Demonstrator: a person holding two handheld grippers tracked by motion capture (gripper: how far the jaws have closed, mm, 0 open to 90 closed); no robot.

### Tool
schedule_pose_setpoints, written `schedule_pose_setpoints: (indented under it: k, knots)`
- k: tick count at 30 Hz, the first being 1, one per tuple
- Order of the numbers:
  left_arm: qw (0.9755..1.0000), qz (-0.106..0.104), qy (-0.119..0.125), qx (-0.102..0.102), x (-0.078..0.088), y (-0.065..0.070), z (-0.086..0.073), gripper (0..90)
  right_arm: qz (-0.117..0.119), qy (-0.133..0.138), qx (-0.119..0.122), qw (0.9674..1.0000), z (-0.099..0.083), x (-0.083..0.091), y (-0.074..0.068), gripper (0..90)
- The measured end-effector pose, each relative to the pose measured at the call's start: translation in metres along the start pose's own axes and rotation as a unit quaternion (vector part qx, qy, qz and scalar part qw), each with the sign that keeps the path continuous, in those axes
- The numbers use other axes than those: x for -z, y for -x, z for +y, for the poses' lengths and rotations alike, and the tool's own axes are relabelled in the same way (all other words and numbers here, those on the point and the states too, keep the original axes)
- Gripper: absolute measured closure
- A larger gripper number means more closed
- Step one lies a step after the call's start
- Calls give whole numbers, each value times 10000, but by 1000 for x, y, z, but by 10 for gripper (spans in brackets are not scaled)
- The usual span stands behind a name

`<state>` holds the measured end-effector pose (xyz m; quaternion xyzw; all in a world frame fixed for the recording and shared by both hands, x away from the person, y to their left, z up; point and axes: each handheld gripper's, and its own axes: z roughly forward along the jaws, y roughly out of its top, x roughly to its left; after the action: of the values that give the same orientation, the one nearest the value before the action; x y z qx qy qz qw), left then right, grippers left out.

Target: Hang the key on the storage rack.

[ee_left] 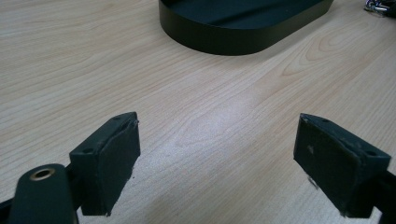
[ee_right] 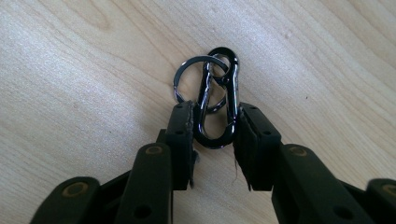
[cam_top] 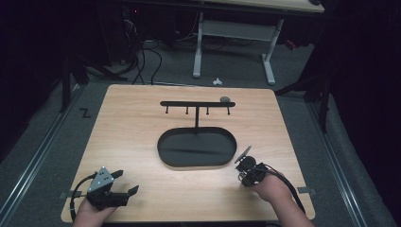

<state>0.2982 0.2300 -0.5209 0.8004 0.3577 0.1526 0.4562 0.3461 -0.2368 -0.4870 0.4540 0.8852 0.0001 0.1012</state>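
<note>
A dark metal carabiner (ee_right: 232,100) with a key ring (ee_right: 187,65) linked through its top lies flat on the wooden table. My right gripper (ee_right: 214,109) is shut on the carabiner's lower loop, one jaw against each side. In the high view this gripper (cam_top: 246,172) sits at the table's front right, just right of the black oval tray (cam_top: 163,151). My left gripper (cam_top: 126,181) is at the front left, open, with nothing but bare wood between its pads (ee_left: 112,163). From the tray rises a thin post with a hook bar (cam_top: 197,103).
The tray's wall (ee_left: 224,39) is ahead of the left gripper. A small grey object (cam_top: 225,99) rests by the right end of the hook bar. The table's front edge is close behind both hands. A white-legged desk (cam_top: 234,42) stands on the floor beyond.
</note>
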Motion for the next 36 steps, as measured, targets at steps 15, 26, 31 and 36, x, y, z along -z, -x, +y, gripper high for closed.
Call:
schedule_pose_setpoints:
  k: [15, 26, 31, 36]
  knots:
    - [10000, -26, -28, -12, -1, 1, 0, 151, 113, 317, -161, 9993, -3, 15, 4, 819]
    - [10000, -47, -48, -19, -2, 1, 0, 151, 122, 413, -206, 9989, -5, 17, 4, 849]
    - [10000, -50, -55, -16, -2, 1, 0, 151, 187, 446, -301, 9984, -5, 17, 4, 849]
    - [10000, -48, -51, -22, -1, 2, 0, 151, 263, 559, -409, 9973, -7, 22, 5, 849]
